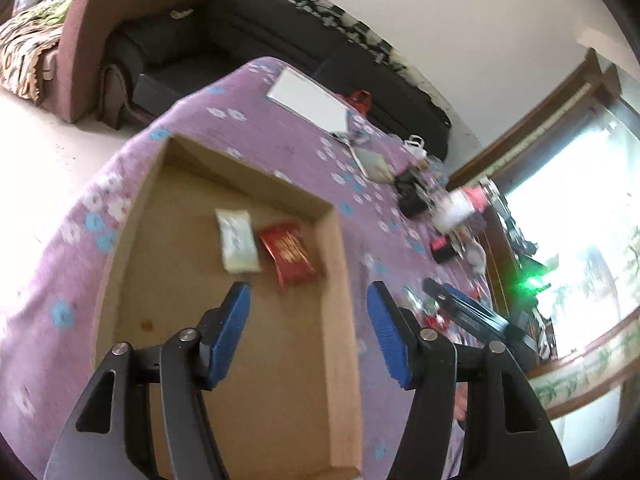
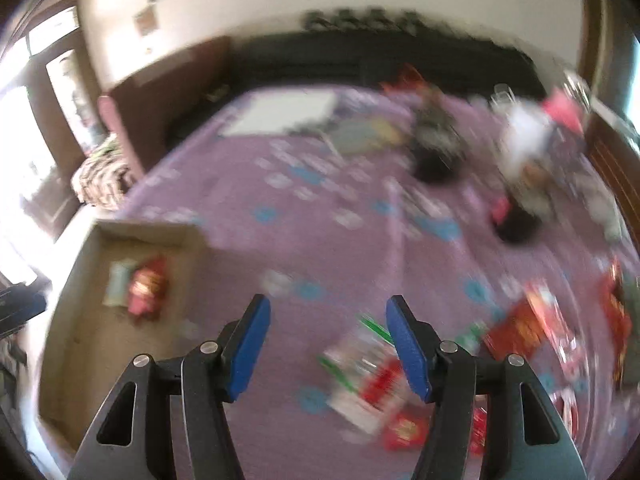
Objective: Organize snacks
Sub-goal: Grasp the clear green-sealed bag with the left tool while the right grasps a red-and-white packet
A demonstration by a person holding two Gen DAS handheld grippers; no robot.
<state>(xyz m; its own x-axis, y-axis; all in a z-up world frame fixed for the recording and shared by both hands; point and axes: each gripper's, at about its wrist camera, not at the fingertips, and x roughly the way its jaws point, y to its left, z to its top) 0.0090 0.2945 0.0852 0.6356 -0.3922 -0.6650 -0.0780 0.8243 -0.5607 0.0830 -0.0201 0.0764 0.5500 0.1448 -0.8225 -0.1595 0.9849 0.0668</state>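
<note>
Two packets lie in the box (image 1: 132,248) already: a white packet (image 1: 237,240) and a red packet (image 1: 290,254), side by side and touching or nearly so, toward the far end of the cardboard floor. From my left gripper (image 1: 308,300) I look down into that box; its blue pads are spread wide and carry nothing, hanging above the bare middle of the box floor, near side of the two packets. The box sits on a purple flowered cloth (image 1: 248,96) that covers the table. Farther along the cloth I see a white sheet (image 1: 308,100), and past it a clutter of dark and white things that I cannot name. Beyond the table is a black sofa (image 1: 256,28).

My right gripper (image 2: 328,320) is released too, pads apart with nothing between them, above the cloth to the right of the box. That view is badly smeared. Just under and beside its right pad lies a pile of snacks (image 2: 368,376), wrappers in white, green and red, on the cloth. More red packs (image 2: 520,332) lie further right, near the table's edge. In the same view the box shows at the left with both packets inside, well apart from the loose pile.
</note>
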